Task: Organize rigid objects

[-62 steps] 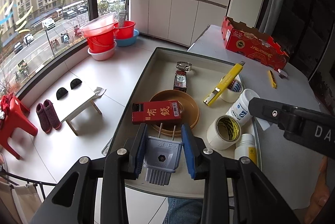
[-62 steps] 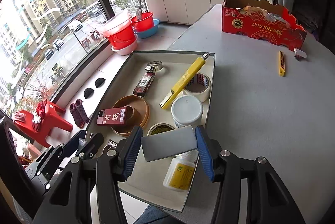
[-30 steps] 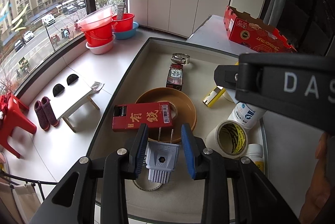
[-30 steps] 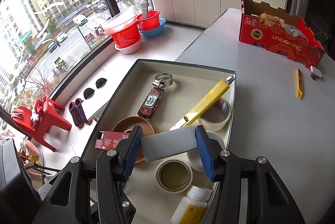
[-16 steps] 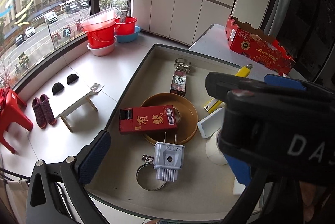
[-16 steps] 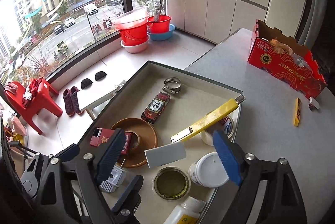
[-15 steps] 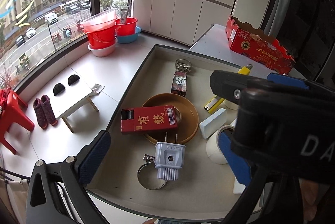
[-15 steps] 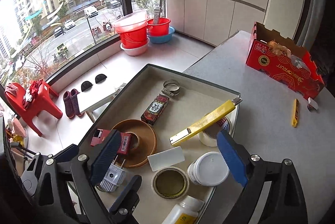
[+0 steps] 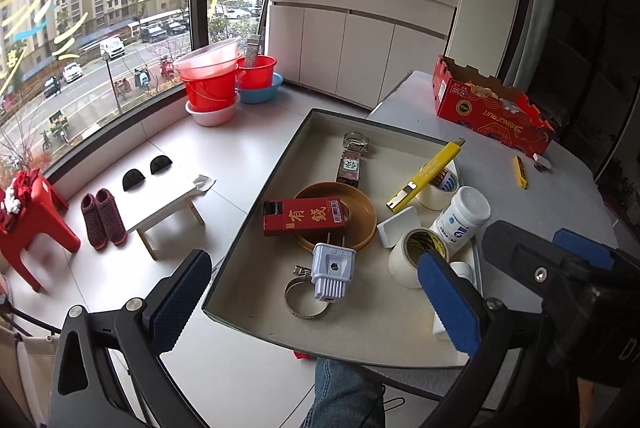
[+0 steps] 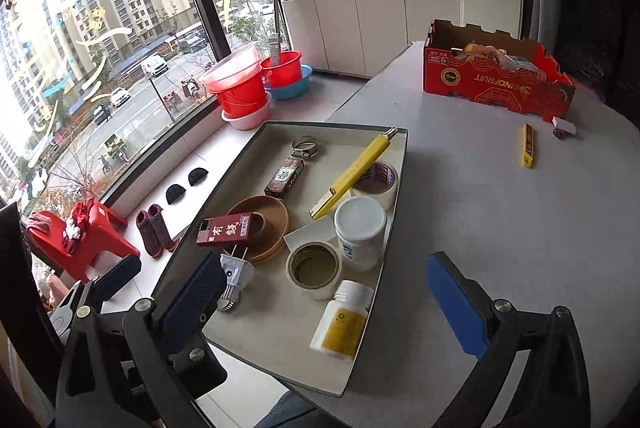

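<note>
Tray (image 10: 394, 196) held nearly all the rigid items — plug (image 9: 332, 270) on a hose clamp (image 9: 304, 302) near the front edge, red box (image 9: 304, 216) across the brown dish (image 9: 360, 206), white block (image 9: 400, 226) leaning by the tape roll (image 10: 314, 266), two pill bottles, yellow utility knife (image 10: 354, 174) propped on another tape roll. Left gripper (image 9: 316, 302) had its jaws spread wide, nothing between the pads, plug just ahead of it. Right gripper (image 10: 324, 298) was opening too, last bit, pads empty, tray corner below it. Likely leftover: small yellow stick (image 10: 528, 146) on the table (image 10: 500, 228), outside the tray, well apart to the far right, near the red carton (image 10: 496, 84). Its long axis ran away from the cameras, roughly in line with the right fingers, so the jaws would close across its narrow width — right hand looked nearer. Judgement only.
</note>
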Tool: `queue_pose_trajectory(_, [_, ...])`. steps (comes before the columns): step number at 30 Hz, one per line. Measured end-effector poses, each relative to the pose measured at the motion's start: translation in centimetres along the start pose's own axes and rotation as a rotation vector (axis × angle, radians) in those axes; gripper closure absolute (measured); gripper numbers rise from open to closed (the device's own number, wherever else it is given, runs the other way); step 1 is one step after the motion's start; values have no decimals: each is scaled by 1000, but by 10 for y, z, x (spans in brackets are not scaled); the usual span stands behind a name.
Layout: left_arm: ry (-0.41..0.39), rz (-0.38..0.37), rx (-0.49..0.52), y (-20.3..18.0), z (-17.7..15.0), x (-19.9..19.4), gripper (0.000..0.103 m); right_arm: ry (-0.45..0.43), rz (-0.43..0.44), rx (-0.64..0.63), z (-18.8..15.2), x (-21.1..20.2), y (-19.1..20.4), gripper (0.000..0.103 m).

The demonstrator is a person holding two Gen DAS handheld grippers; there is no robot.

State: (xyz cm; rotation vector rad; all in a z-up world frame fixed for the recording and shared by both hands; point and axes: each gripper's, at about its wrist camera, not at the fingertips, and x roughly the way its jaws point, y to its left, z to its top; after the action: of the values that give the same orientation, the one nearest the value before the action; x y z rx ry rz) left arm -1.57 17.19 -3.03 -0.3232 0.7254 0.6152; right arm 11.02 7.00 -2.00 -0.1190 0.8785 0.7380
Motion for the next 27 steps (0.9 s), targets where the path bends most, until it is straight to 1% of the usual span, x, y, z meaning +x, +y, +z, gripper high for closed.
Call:
queue_pose_trajectory(2, [13,32,34,-2,-7,-5,0,-8,-1,40,-10,-3,-3,0])
queue_pose_trajectory(4, [29,37,44,-3,-12,-8,0,-1,-15,90,-19,-4,-6,0])
queue_pose_trajectory(7, [74,84,-4,-1,-20,-9,0,-7,-50,130,-32,-7,-7,0])
queue_pose_trajectory(9, [88,134,-30,-1,-26,-10,0,-22,-80,133,-41,-12,-6,0])
queue_pose_trajectory(12, [80,178,-17,-6,-33,-10,0,-22,-89,133,-50,-16,-3,0])
queue_pose_trajectory(14, [81,177,-5,-8,-36,-11,0,-14,-75,116,-52,-17,-1,0])
queue_pose_trajectory(17, [79,169,14,-14,-37,-11,0,-35,-59,101,-52,-22,2,0])
queue_pose_trajectory(21, [71,164,29,-17,-36,-13,0,-62,-71,87,-52,-26,3,0])
queue_pose_trajectory(27, [74,158,50,-22,-38,-13,0,-52,-75,98,-53,-23,0,0])
